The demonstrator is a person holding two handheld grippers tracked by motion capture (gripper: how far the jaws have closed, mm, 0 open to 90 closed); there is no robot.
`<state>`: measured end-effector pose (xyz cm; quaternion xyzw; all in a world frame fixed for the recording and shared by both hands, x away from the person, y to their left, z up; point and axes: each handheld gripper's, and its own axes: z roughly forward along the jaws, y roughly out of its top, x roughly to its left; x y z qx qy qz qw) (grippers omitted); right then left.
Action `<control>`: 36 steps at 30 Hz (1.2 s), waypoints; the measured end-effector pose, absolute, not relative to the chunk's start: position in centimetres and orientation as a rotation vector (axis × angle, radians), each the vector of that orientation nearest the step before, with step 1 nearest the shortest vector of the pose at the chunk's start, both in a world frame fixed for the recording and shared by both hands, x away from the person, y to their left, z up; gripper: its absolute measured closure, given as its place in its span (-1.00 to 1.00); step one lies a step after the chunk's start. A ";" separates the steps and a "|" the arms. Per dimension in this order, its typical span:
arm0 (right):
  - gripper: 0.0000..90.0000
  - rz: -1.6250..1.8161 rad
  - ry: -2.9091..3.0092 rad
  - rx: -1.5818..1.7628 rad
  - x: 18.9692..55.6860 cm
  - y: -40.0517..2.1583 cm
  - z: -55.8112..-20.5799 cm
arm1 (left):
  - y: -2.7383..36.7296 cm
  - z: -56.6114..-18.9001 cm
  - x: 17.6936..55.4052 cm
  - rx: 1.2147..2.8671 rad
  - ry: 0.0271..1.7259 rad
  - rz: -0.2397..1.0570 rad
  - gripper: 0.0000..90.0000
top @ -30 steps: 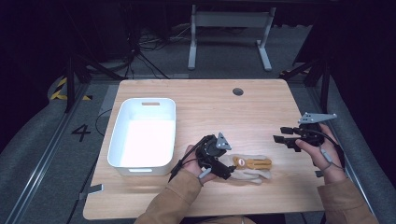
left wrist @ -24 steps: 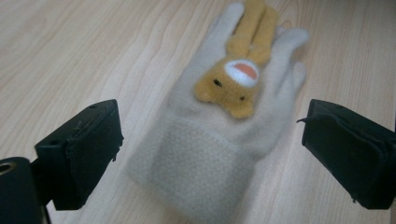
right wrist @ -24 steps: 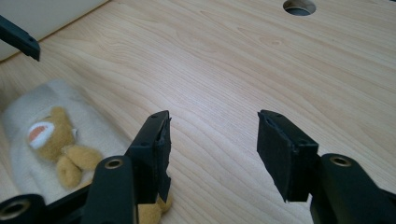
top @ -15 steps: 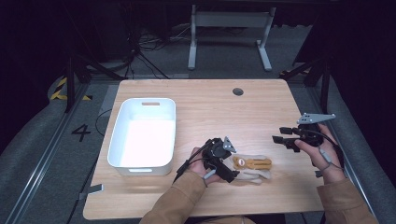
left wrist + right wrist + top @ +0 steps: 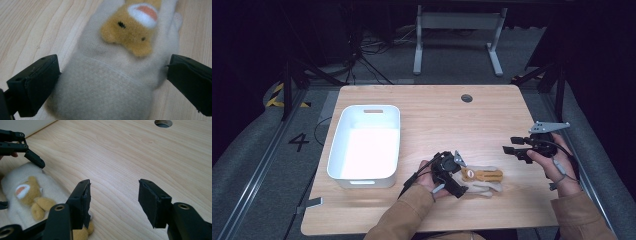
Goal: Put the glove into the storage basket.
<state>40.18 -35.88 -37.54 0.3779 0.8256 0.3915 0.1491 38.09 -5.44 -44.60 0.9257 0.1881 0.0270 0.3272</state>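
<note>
We see the wooden table (image 5: 432, 107) first, with a white bin (image 5: 364, 142) on its left half. Near the front edge, right of the bin, lies a cream plush mitten with a brown bear on it (image 5: 482, 179), flat on the wood. Our left gripper (image 5: 112, 82) has just been opening its jaws; they now stand wide on either side of the mitten's cuff, which lies between them ungripped. Our right gripper (image 5: 113, 202) hovers well apart to the right, jaws open and empty.
</note>
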 end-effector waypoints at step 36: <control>-0.02 1.112 2.389 1.079 40.3 -35.6 -37.9 | -7.3 -45.9 38.5 2.553 0.374 0.096 -0.99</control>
